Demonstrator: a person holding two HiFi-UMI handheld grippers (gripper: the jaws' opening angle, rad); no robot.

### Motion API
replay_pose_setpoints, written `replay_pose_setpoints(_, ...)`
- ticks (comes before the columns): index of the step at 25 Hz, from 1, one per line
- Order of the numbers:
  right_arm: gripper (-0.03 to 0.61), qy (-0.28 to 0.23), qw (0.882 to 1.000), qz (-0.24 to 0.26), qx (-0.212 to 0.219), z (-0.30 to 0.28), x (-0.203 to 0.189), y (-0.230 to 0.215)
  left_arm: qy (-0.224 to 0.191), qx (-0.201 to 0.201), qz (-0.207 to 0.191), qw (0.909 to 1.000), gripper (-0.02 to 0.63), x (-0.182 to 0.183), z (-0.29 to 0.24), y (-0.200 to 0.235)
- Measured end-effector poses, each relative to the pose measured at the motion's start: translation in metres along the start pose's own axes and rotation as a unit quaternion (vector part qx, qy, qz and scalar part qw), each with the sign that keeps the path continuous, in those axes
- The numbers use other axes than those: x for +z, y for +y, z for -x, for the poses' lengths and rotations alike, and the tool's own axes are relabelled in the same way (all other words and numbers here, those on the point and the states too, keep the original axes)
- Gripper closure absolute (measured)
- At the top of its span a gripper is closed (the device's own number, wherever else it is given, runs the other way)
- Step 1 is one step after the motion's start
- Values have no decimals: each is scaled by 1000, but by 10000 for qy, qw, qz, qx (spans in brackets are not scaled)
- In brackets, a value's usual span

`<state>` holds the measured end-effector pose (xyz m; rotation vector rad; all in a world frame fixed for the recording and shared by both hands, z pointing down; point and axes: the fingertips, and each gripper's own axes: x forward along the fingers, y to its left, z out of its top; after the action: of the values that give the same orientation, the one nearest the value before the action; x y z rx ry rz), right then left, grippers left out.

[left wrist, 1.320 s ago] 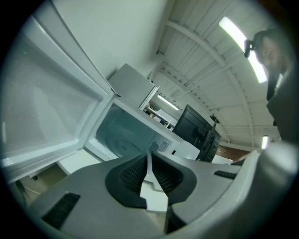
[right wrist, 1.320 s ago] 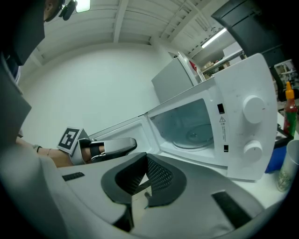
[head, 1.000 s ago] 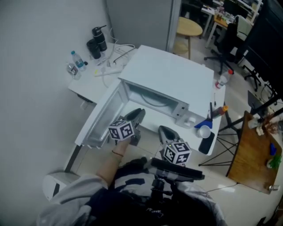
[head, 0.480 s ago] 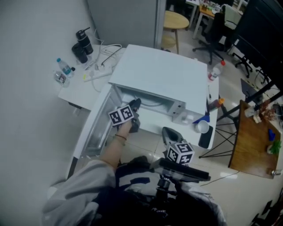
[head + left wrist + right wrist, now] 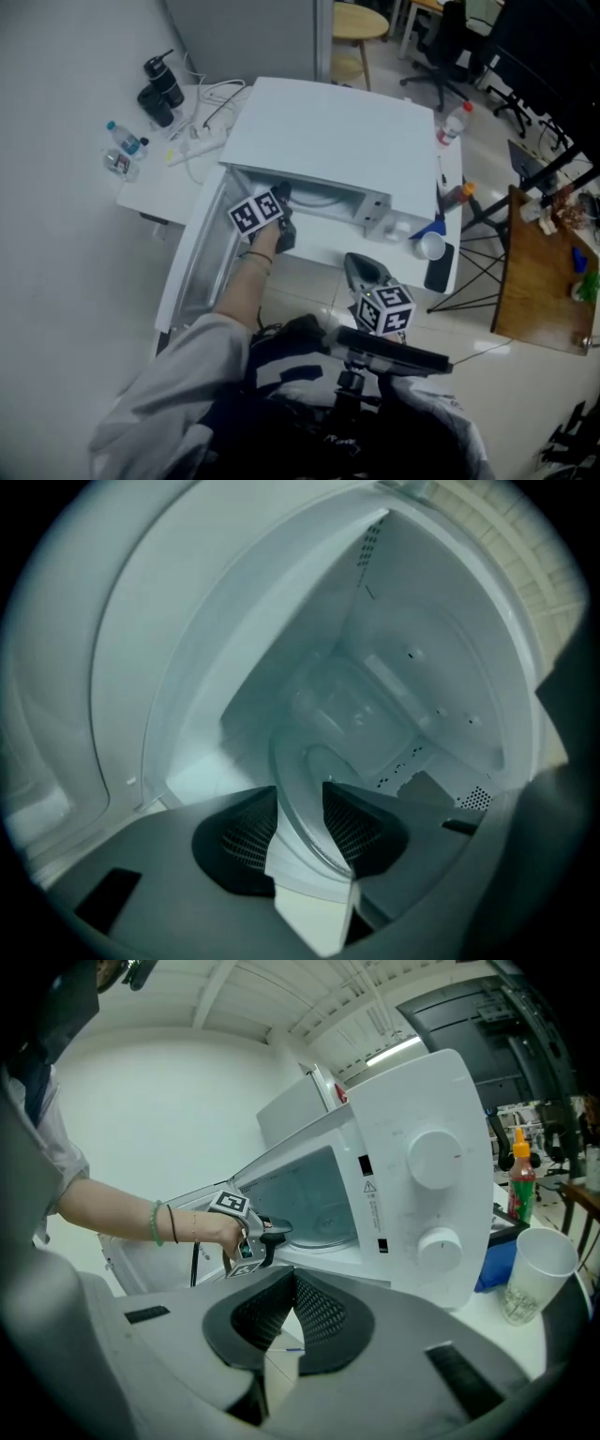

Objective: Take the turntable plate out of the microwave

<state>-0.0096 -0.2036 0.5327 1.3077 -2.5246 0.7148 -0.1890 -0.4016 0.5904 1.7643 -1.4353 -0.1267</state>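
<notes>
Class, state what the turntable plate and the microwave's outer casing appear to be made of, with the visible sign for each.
Turntable plate: probably clear glass; it looks see-through and glossy, and its rim catches light.
Microwave casing: likely painted metal or plastic; smooth, uniformly white, with only a soft sheen.

Light grey sleeve (image 5: 178, 375) on the left arm, loose, ending above the elbow. At that wrist, a green band (image 5: 155, 1223) and a thin black one (image 5: 172, 1223). Dark top with white patches (image 5: 281, 375) across the chest. The left tongs (image 5: 281, 199) carry a white cube (image 5: 255, 214) of black square markers, and the right tongs (image 5: 361, 269) have a matching cube (image 5: 386, 311). Jaws are dark grey, the pads (image 5: 319, 1313) mesh-textured.
</notes>
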Motion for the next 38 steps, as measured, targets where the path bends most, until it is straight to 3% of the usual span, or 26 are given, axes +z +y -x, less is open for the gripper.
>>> replay_pose_setpoints(3,572,4,10000,-2,-41,2,-1,-2,-197,82,439,9988,480,7,-3,3)
replay_pose_setpoints(6,572,-13,10000,-52,-73,3,-2,-5,-211,55,887,9958,562,3,4,9)
replay_pose_setpoints(12,572,36,9999,-99,-101,5,-5,-9,-397,-548,1968,9781,595,-26,28,5)
replay_pose_setpoints(18,572,66,9998,-133,-119,7,-10,-12,-372,-1213,1991,9717,614,-58,57,-28)
replay_pose_setpoints(22,572,66,9998,-132,-135,8,-12,-14,-212,-1120,2038,9724,614,-70,51,-22)
replay_pose_setpoints(23,572,65,9998,-127,-138,9,-12,-14,-121,-1101,2030,9729,585,-73,47,-20)
replay_pose_setpoints(25,572,65,9998,-131,-147,11,-13,-14,64,-1035,2093,9723,442,-78,40,-16)
replay_pose_setpoints(27,572,82,9997,-149,-172,12,-16,-15,209,-912,2213,9707,398,-83,32,-12)
replay_pose_setpoints(33,572,147,9993,-187,-291,19,-26,-19,363,-772,2696,9592,404,-82,9,-7)
replay_pose_setpoints(38,572,151,9989,-245,-373,23,-32,-22,398,-848,2657,9595,500,-80,12,-11)
